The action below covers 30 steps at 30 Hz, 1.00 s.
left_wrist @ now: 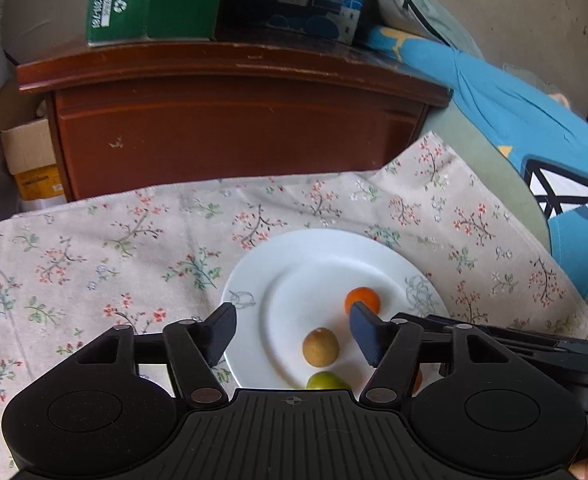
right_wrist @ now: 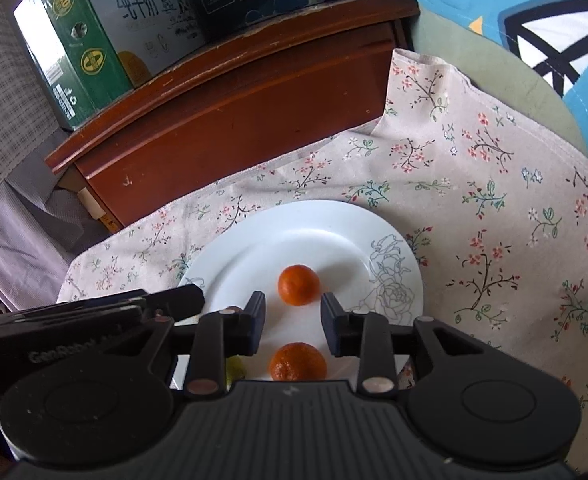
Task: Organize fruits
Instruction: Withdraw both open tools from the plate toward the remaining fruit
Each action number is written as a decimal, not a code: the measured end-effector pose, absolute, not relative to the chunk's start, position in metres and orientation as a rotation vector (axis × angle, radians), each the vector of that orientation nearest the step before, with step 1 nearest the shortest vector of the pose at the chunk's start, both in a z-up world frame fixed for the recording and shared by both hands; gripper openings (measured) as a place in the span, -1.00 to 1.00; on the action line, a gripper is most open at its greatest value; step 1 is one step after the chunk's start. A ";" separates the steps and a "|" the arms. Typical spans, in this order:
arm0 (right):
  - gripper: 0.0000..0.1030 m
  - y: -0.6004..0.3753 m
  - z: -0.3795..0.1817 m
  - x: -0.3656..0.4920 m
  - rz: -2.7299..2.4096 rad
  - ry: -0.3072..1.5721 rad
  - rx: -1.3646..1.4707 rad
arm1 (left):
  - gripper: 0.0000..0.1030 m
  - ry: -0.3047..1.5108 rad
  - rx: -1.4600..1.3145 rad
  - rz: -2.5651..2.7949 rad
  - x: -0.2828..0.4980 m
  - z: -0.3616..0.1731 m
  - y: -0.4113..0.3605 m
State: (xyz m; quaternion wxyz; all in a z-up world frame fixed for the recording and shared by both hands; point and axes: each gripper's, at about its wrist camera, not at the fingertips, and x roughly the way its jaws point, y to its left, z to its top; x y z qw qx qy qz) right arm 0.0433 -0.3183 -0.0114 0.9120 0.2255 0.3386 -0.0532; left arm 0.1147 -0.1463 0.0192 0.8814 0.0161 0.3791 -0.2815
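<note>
Fruit sits gathered on the plate (left_wrist: 294, 256): kiwi (left_wrist: 320, 347), lime (left_wrist: 325, 381) and two oranges (right_wrist: 298, 284). My left claw (left_wrist: 292, 334) stands apart over the kiwi, my right claw (right_wrist: 292, 322) apart above the near orange (right_wrist: 297, 362), both empty, presumably just after setting fruit down.

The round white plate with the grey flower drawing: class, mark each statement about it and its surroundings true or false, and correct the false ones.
1. Two orange mandarins lie on the round white plate. True.
2. The plate stands on bare wood. False: it stands on a floral tablecloth.
3. A small brown round fruit lies on the plate. True.
4. The left claw is clamped on that brown fruit. False: its jaws stand apart, touching nothing.
5. The green carton sits on the plate. False: it sits on the reddish wooden cabinet.
</note>
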 end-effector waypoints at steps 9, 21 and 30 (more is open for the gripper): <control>-0.23 -0.312 -0.010 0.035 -0.103 0.714 0.463 | 0.49 0.802 0.095 -0.513 0.102 0.026 -0.136; -0.17 -0.292 -0.004 0.012 -0.073 0.725 0.421 | 0.64 0.808 0.127 -0.473 0.076 0.031 -0.115; -0.11 -0.281 0.000 -0.013 -0.053 0.717 0.435 | 0.64 0.824 0.159 -0.453 0.055 0.028 -0.098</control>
